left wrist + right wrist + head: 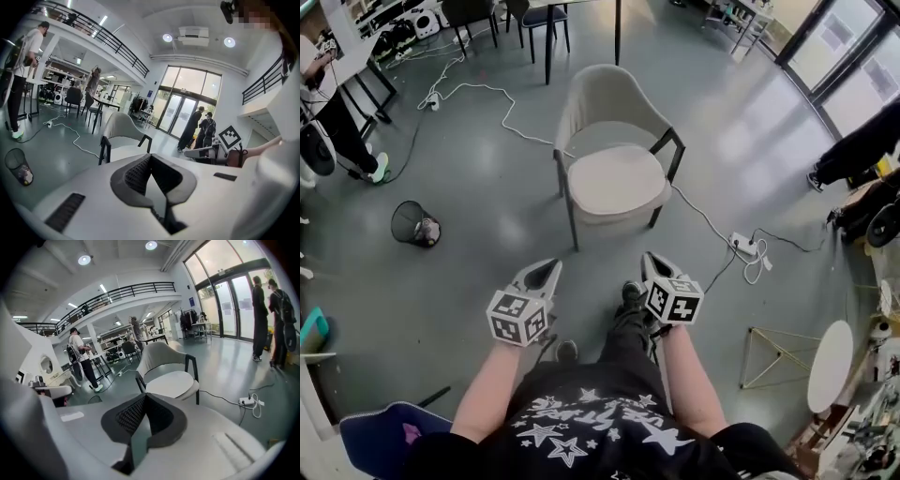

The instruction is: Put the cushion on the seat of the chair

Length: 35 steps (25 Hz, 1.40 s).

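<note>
Though closed, two tongs (pixel 549 267) (pixel 650 260), one chair (pixel 605 105)

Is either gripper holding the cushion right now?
No, the cushion lies on the chair seat, while the left gripper and right gripper are shut and empty.

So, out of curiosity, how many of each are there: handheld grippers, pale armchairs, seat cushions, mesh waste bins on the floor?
Grippers: 2, the left gripper and the right gripper, both shut and empty
Pale armchair: 1
Seat cushion: 1, lying on the armchair's seat
Mesh waste bin: 1
Total: 5
</note>
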Tool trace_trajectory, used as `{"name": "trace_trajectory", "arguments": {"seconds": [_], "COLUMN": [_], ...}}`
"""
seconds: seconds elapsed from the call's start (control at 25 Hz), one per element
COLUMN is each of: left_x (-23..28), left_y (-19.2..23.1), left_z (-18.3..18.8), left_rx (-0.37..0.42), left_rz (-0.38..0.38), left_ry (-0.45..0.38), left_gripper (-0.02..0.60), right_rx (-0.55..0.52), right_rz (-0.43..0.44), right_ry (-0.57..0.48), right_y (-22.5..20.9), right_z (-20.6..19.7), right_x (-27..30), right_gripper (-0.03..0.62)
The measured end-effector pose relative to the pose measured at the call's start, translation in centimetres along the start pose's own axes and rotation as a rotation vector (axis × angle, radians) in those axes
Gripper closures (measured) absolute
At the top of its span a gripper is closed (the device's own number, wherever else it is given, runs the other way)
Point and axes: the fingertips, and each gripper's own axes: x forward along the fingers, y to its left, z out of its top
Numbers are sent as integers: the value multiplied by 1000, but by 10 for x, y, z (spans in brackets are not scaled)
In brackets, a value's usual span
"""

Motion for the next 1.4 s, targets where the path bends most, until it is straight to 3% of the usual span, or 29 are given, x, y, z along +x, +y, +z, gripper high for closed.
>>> {"name": "trace_trajectory", "arguments": {"seconds": [0.16,0.56,0.92,1.4], "left_x": [-22,-31,-39,-63], "left_y": [-6,-30,-48,-121], "left_z": [1,-2,-5,-19], "left_rx": [39,69,96,123], "left_rz": [-48,-119,-119,-116], "left_ry": [-12,-27,-32,-61], "left_gripper": [572,572,572,572], "right_rx": [26,-17,-38,-68], "right_rz": [-58,-69,-55,-20], "right_ry": [-38,-77,-94,-132], "right_y": [11,27,28,10], "right_z": [-13,-21,-23,-36], "right_x": [-32,-71,-86,-151], "right_gripper": [591,591,591,591]}}
